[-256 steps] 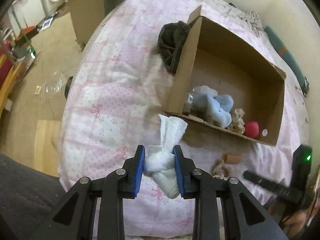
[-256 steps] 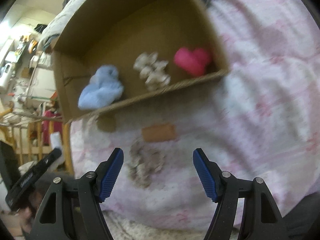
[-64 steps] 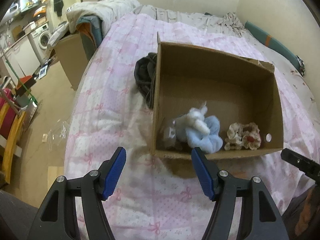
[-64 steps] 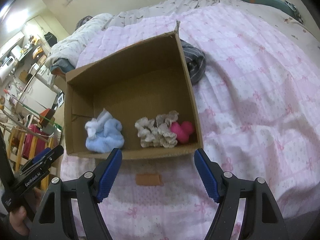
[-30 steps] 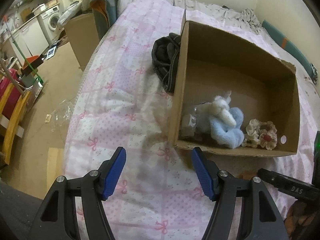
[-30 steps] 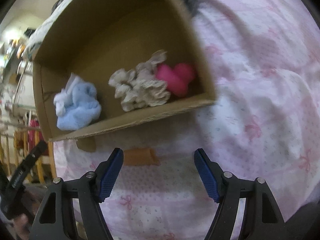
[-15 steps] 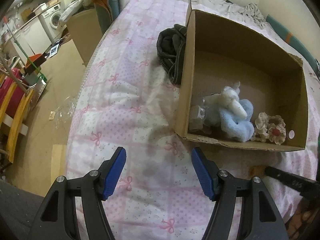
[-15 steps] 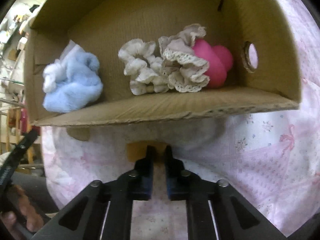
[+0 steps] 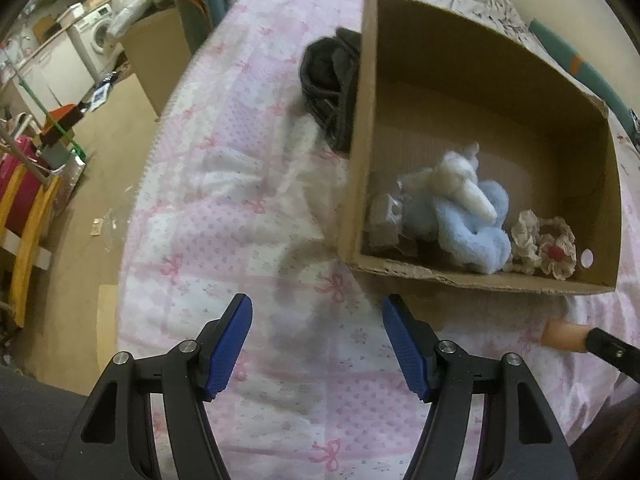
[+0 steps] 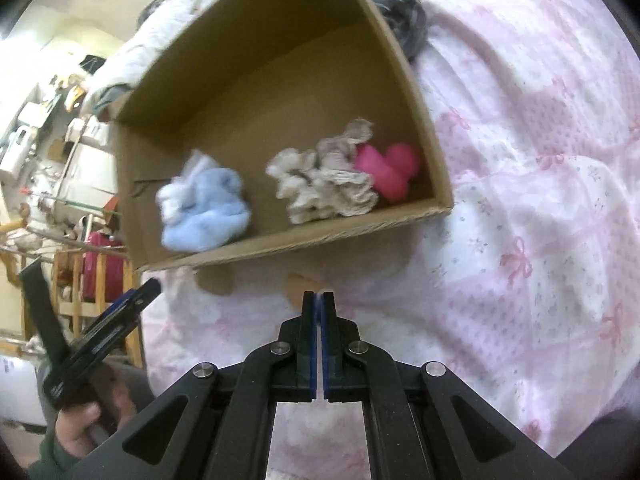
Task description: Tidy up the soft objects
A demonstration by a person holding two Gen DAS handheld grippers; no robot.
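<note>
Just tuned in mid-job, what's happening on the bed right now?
A person is sorting soft items into the cardboard box on the pink quilt. The right gripper is shut on a small tan piece in front of the box; the left gripper hangs open, empty. A blue plush, lacy scrunchies and a pink item already lie inside.

Cardboard box (image 9: 362,152) on the bed (image 9: 224,208); soft toy (image 9: 472,216) inside, scrunchie (image 9: 544,240) seemingly right of it.
</note>
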